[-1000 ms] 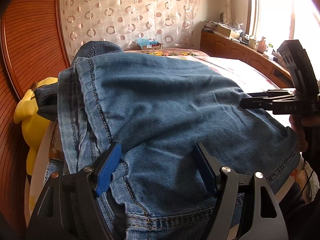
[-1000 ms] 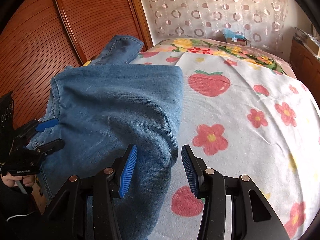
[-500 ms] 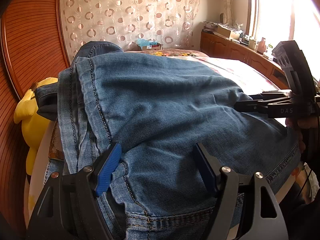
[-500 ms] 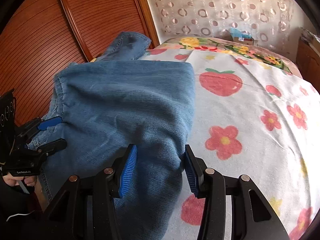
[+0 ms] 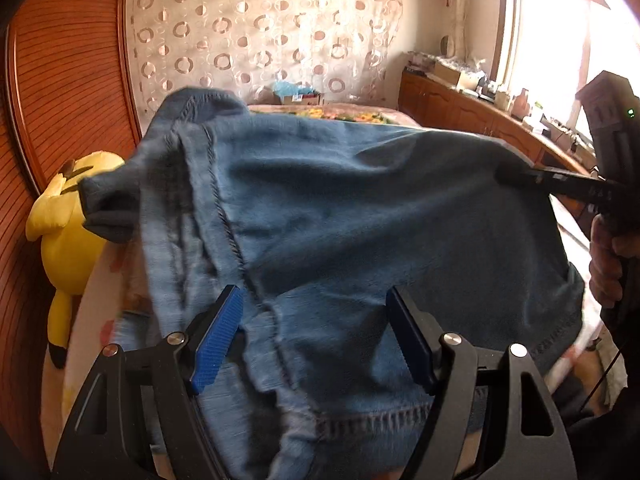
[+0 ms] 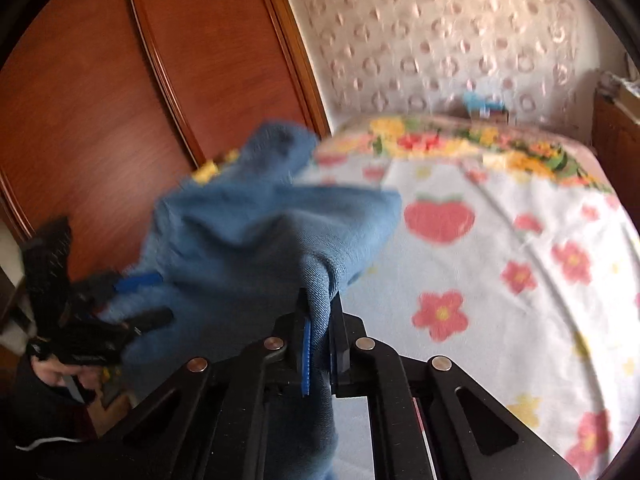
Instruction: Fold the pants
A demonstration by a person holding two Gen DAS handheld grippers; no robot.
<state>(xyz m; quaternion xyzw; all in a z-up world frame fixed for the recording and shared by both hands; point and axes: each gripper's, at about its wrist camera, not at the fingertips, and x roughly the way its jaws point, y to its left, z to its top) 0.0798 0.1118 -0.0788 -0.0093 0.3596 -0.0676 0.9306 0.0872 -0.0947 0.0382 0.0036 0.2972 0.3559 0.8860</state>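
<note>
Denim pants (image 6: 248,248) pinched by the right gripper (image 6: 319,332).
Left gripper (image 5: 312,340), lower frame, gapes around cloth, seemingly ungripped.

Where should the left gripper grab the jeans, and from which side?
Grip the stitched hem of the jeans between the open left gripper jaws, coming straight forward from the near side: that edge is thick, while the right gripper clamps the opposite edge.
</note>
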